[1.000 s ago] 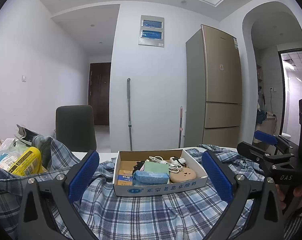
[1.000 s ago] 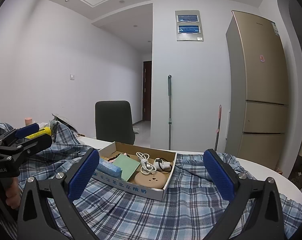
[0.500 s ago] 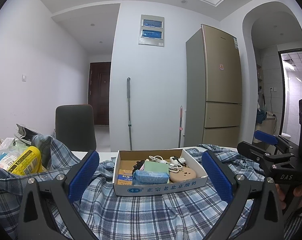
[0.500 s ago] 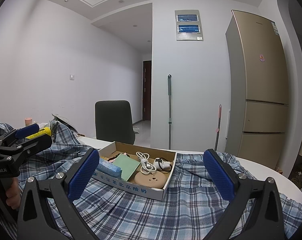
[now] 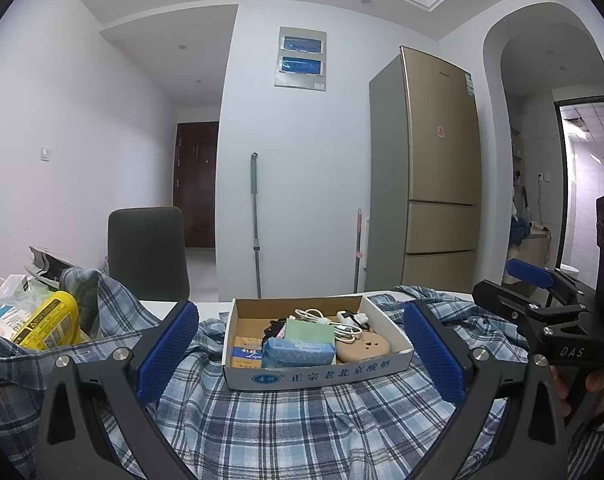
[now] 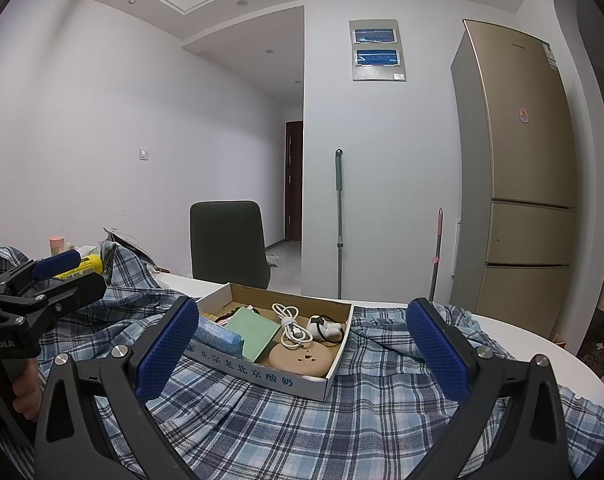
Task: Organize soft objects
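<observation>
A blue plaid shirt (image 5: 285,420) lies spread over the white table; it also shows in the right wrist view (image 6: 342,428). A shallow cardboard box (image 5: 318,372) sits on the shirt, holding a blue tissue pack (image 5: 297,353), a green pad, a white cable and a tan round case (image 6: 299,359). My left gripper (image 5: 299,354) is open and empty, just short of the box front. My right gripper (image 6: 302,352) is open and empty, facing the box (image 6: 261,372) from its right corner. Each gripper shows in the other's view.
A yellow packet (image 5: 47,326) and bags lie at the table's left under a shirt fold. A dark chair (image 5: 147,252) stands behind the table. A mop (image 5: 255,224) leans on the wall and a gold fridge (image 5: 434,176) stands at the right.
</observation>
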`<action>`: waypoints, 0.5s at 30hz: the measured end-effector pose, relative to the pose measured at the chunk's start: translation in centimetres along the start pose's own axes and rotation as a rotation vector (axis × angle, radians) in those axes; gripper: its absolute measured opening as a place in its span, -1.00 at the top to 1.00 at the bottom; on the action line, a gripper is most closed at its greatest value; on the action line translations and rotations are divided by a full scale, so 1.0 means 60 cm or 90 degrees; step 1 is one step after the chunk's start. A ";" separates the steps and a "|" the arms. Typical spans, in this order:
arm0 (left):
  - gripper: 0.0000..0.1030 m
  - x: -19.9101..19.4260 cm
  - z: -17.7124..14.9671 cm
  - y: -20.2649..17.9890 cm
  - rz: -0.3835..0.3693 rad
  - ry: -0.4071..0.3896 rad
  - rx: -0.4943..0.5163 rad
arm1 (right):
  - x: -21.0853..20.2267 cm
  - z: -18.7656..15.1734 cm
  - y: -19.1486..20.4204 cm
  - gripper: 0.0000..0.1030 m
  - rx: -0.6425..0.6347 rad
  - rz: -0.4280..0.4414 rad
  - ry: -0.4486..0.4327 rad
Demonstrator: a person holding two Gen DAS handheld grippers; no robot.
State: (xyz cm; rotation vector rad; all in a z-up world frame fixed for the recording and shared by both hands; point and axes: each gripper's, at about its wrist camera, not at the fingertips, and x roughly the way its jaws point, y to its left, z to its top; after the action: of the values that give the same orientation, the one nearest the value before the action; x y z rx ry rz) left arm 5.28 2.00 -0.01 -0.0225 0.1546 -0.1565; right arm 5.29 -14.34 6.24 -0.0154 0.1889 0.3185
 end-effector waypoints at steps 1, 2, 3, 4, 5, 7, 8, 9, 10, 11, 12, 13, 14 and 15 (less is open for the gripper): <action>-1.00 0.000 0.000 0.000 0.000 0.000 0.001 | 0.000 0.000 0.000 -1.00 0.000 0.000 0.000; -1.00 0.000 0.000 0.000 0.000 -0.001 0.001 | 0.000 0.000 0.000 -1.00 0.000 0.000 0.000; -1.00 0.000 0.000 0.000 0.000 -0.003 0.001 | 0.000 0.000 0.000 -1.00 0.000 0.000 0.000; -1.00 0.000 -0.001 0.000 0.000 -0.004 0.002 | 0.000 0.000 0.000 -1.00 0.000 0.000 0.000; -1.00 0.000 -0.001 -0.001 0.000 -0.005 0.003 | 0.000 0.000 0.000 -1.00 0.000 0.000 0.000; -1.00 0.001 -0.001 -0.001 -0.001 -0.004 0.003 | 0.000 0.000 0.000 -1.00 0.000 0.000 0.000; -1.00 0.001 -0.001 -0.001 -0.001 -0.004 0.003 | 0.000 0.000 0.000 -1.00 0.000 0.000 0.000; -1.00 0.001 -0.002 -0.001 0.000 -0.004 0.001 | 0.000 0.000 0.000 -1.00 0.000 0.000 0.001; -1.00 0.001 -0.001 -0.001 -0.001 -0.004 0.003 | 0.000 0.000 0.000 -1.00 0.000 0.000 0.001; -1.00 0.001 -0.001 -0.001 -0.001 -0.004 0.003 | -0.001 0.000 0.000 -1.00 0.000 0.000 0.000; -1.00 0.001 -0.001 -0.001 -0.001 -0.004 0.003 | 0.000 0.000 0.000 -1.00 0.000 0.000 0.000; -1.00 0.001 -0.001 -0.001 -0.001 -0.004 0.003 | 0.000 0.000 0.000 -1.00 0.000 0.000 0.000; -1.00 0.001 -0.001 -0.001 -0.001 -0.005 0.004 | 0.000 0.000 0.000 -1.00 0.000 0.000 0.000; -1.00 0.001 -0.002 -0.002 0.000 -0.005 0.004 | -0.001 0.000 0.000 -1.00 0.000 0.000 0.000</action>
State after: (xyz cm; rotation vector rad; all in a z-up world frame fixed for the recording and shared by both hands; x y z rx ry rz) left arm 5.33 1.88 -0.11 -0.0171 0.1467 -0.1577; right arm 5.26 -14.35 6.27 -0.0150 0.1893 0.3184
